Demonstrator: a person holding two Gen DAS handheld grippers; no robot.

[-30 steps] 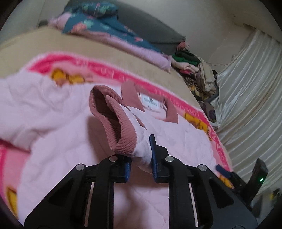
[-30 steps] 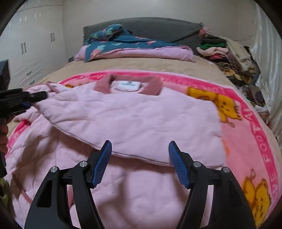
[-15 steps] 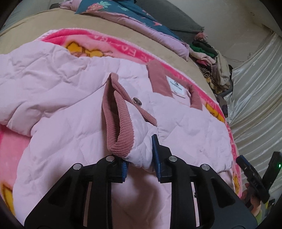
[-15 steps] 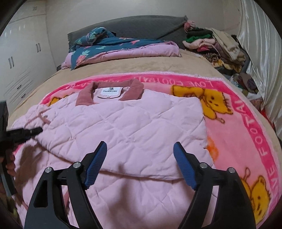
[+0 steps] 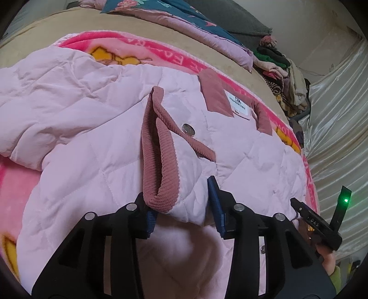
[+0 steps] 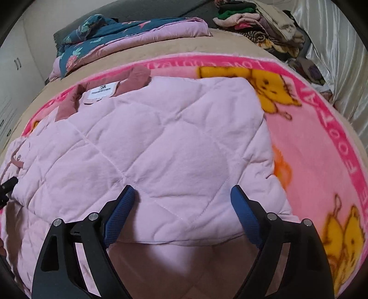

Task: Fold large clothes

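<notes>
Pink quilted padding fills both views: a large jacket (image 6: 147,147) lies spread on a pink cartoon blanket (image 6: 322,142) that covers the bed (image 6: 230,43). Its collar (image 5: 212,92) points toward the headboard end, with the white label showing between the collar flaps.

The left tongs (image 5: 184,207) pinch the end of a sleeve just behind its ribbed cuff (image 5: 156,161), which is carried over the jacket's body toward the middle. The right tongs (image 6: 181,207) are spread wide and hold nothing; they hover just above the folded panel on the jacket's right side, near its lower edge.

By my reading the fold is partway through. The right side looks already turned in, with a clean straight edge running along the blanket. The sleeve in the left tongs is over the chest but not yet laid flat or let go, and the far left part of the jacket looks rumpled and loose. What seems left: set the sleeve down, smooth it, then bring the bottom half up toward the collar.

Room is decent. Bare blanket shows to the right of the folded edge, and a strip of it lies beyond the collar. A folded floral quilt (image 6: 128,34) and a pile of clothes (image 6: 260,20) sit at the head of the bed, well apart from the jacket. A shiny curtain (image 5: 338,115) hangs along the bed's right side, so wide swings that way look tighter.
</notes>
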